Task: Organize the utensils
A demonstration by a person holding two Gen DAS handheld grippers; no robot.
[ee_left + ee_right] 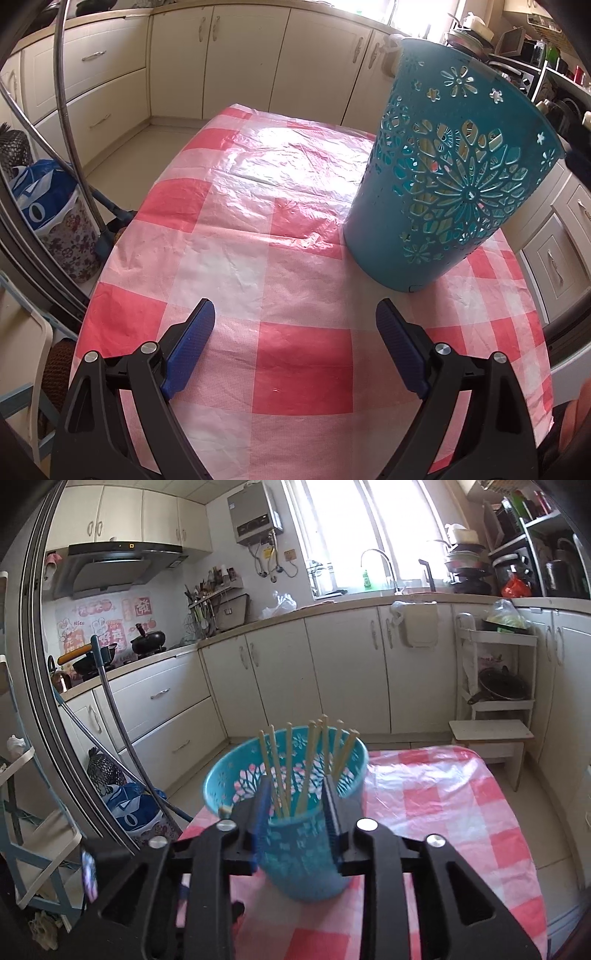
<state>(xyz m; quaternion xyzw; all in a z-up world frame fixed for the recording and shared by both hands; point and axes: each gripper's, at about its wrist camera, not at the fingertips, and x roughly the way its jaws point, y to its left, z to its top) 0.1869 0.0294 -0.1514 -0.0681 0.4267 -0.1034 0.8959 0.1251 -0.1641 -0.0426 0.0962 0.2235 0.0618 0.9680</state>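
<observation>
The teal plastic holder (295, 812) stands upright on the checked tablecloth (258, 258), mouth up. From the left gripper (295, 325) it sits out at about two o'clock; from the right gripper (295, 801) it is dead ahead at twelve. A bunch of pale chopsticks (310, 760) stands inside, long axes close to vertical, tips fanning a little past the rim toward twelve and one o'clock.

The left gripper's jaws are spread wide over bare cloth with nothing between them. The right gripper's jaws are partly apart, framing the holder's near wall and some of the sticks in that view; I can't tell for sure whether a stick lies between them, but nothing looks pinched.

The holder looks light and thin-walled, cut through with flower patterns, so I'd guess it tips or slides easily on that slick plastic cloth; a hold on the rim or a steadying pinch low on the wall seems safest. The chopsticks look stiff, smooth and light, best taken across the shaft below the upper ends.
</observation>
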